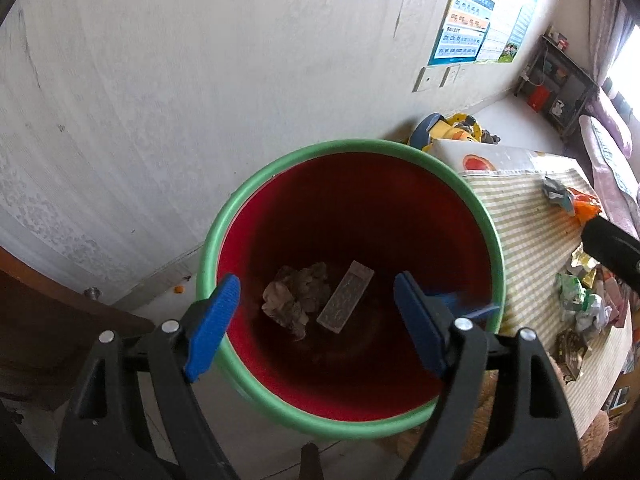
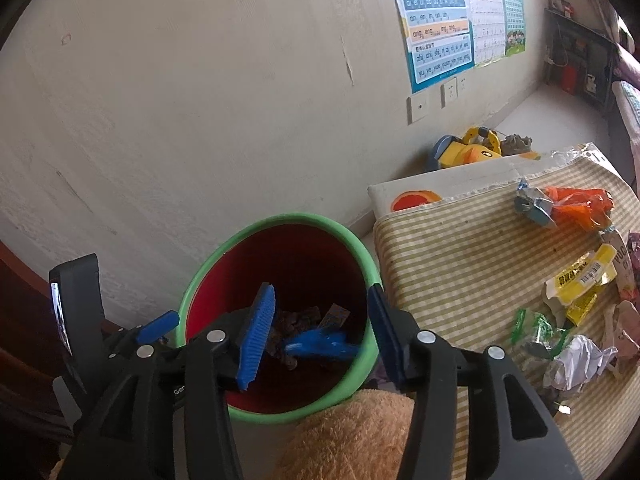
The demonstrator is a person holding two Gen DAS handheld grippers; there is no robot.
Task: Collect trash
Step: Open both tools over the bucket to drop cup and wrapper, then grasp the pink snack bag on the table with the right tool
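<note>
Tan plush (image 2: 352, 436) shows whole only behind right tongs (image 2: 320, 336).

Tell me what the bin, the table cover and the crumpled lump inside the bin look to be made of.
Bin: likely moulded plastic, smooth with a soft sheen, red inside with a green rolled rim.
Table cover: looks like woven cloth, matt, yellow and white stripes, with a stitched-looking edge.
Crumpled lump: probably paper or tissue, dull grey-brown, sharply creased; the dim light leaves it open.
</note>
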